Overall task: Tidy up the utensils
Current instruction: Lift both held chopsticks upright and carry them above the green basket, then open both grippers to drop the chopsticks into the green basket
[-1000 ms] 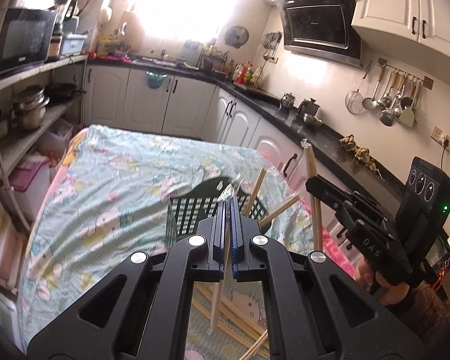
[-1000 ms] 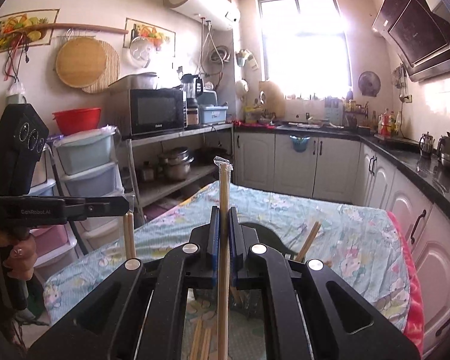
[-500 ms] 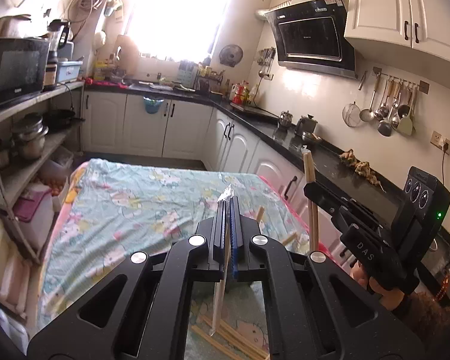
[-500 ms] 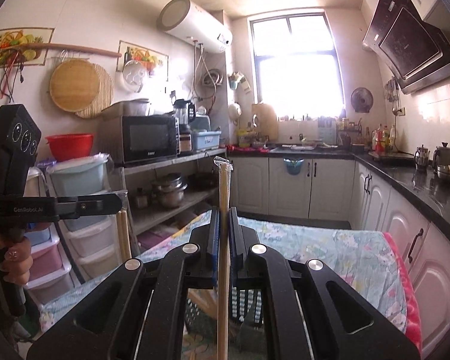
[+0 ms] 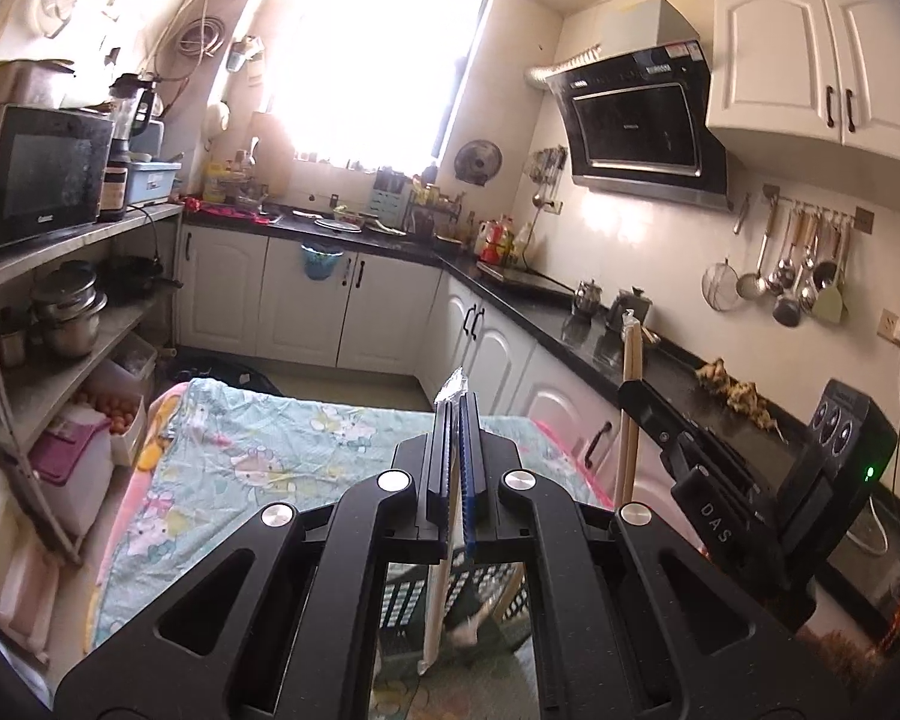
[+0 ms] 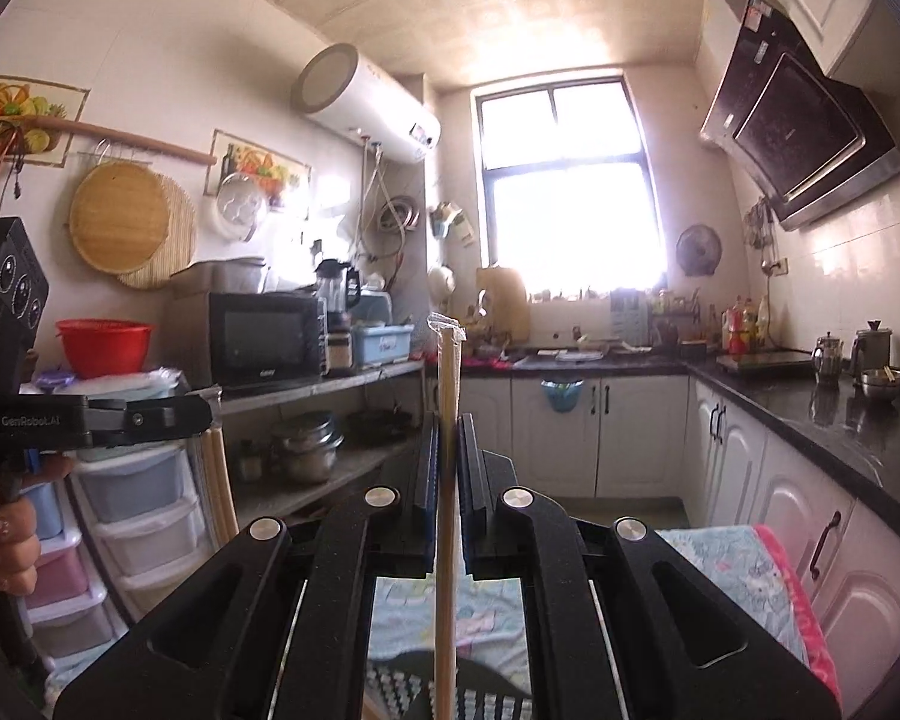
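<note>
We are clamping a wrapped chopstick pair (image 5: pixel 444 594) upright in our left gripper (image 5: pixel 456 420), above the dark slatted basket (image 5: pixel 405 600) on the patterned tablecloth (image 5: pixel 240 456). Our right gripper (image 6: pixel 448 438) is pinching another wrapped chopstick pair (image 6: pixel 447 360), also upright over that basket.

A slatted dark plastic basket (image 5: pixel 450 594) is set on the patterned cloth-covered table (image 5: pixel 258 450), below both wrapped wooden chopstick pairs (image 6: pixel 447 480).
</note>
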{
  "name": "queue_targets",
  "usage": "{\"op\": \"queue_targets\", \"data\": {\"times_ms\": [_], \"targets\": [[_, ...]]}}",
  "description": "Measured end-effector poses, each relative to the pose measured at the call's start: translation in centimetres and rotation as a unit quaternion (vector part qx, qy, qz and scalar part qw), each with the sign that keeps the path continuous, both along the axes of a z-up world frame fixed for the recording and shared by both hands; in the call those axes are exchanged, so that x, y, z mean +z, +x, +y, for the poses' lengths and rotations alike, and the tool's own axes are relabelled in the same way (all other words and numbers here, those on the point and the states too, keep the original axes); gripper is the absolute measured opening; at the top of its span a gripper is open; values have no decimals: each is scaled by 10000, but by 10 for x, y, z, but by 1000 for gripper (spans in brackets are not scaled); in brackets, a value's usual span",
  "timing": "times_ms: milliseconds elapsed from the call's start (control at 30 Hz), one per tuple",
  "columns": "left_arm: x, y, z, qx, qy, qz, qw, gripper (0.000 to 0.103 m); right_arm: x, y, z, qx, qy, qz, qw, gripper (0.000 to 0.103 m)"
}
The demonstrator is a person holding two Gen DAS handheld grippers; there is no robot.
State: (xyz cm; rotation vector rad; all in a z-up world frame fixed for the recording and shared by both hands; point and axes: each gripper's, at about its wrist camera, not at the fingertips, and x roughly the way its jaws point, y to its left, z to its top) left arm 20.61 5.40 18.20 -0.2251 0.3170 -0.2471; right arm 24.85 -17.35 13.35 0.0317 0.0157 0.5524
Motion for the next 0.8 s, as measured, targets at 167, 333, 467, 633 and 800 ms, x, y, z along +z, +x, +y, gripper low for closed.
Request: {"op": "queue_targets", "data": {"times_ms": [167, 333, 467, 633, 800], "targets": [[-3, 15, -1, 180, -89, -169, 9997, 1, -6, 18, 4, -206, 127, -109, 9996, 6], [-16, 28, -4, 267, -76, -204, 9994, 1, -21, 27, 7, -382, 177, -245, 9988, 6], [-33, 34, -7, 288, -26, -165, 9994, 1, -39, 36, 9, -575, 188, -230, 9979, 6], [-54, 40, -7, 268, -26, -76, 9996, 1, -59, 45, 12, -737, 225, -139, 9969, 6], [-72, 44, -7, 213, -65, 29, 9997, 1, -78, 51, 21, -877, 130, -91, 9960, 6]]}}
